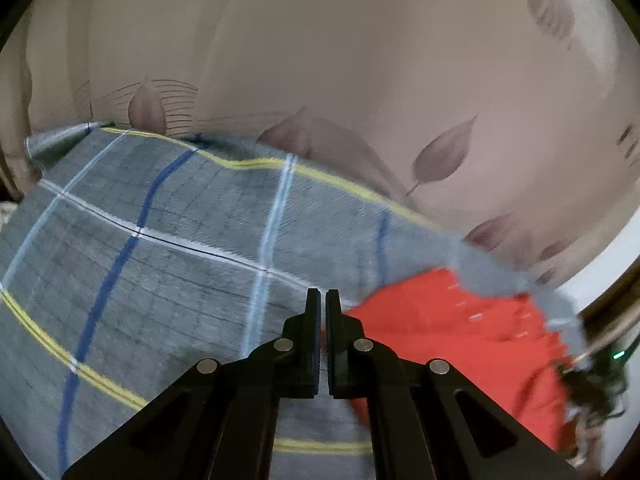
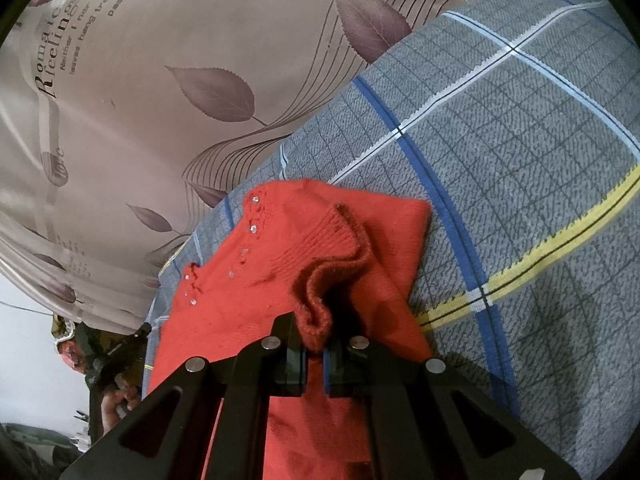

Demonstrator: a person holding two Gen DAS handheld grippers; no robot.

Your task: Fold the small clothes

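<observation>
While my right gripper point(image 2: 316, 354) pinches the ribbed cuff point(image 2: 320, 320) of a small red knitted sweater point(image 2: 248, 280), the garment spreads away from those fingers toward the far left of the right wrist view, over a grey plaid bedsheet point(image 2: 500, 160) crossed by blue, white and yellow stripes. The sleeve rises out of the closed grip and curls back toward the body of the sweater, so I judge its long axis to run from my right fingers up and away to the far side, where a row of small clear beads point(image 2: 253, 227) marks the front. My left gripper point(image 1: 323, 300) hangs over the bedsheet point(image 1: 160, 240) with its fingers drawn narrow, only a slit between them and no cloth in it. From there the sweater point(image 1: 460, 340) lies to the right, just beside the fingertips, partly under a turned-up flap of the sheet. The right hand is thus the one on the garment; the left would have to go right to reach it. A curtain point(image 2: 160, 100) printed with brown leaves and lettering hangs beyond the bed. No basket, box or other container is in view, and the sweater is the only garment I can make out.
</observation>
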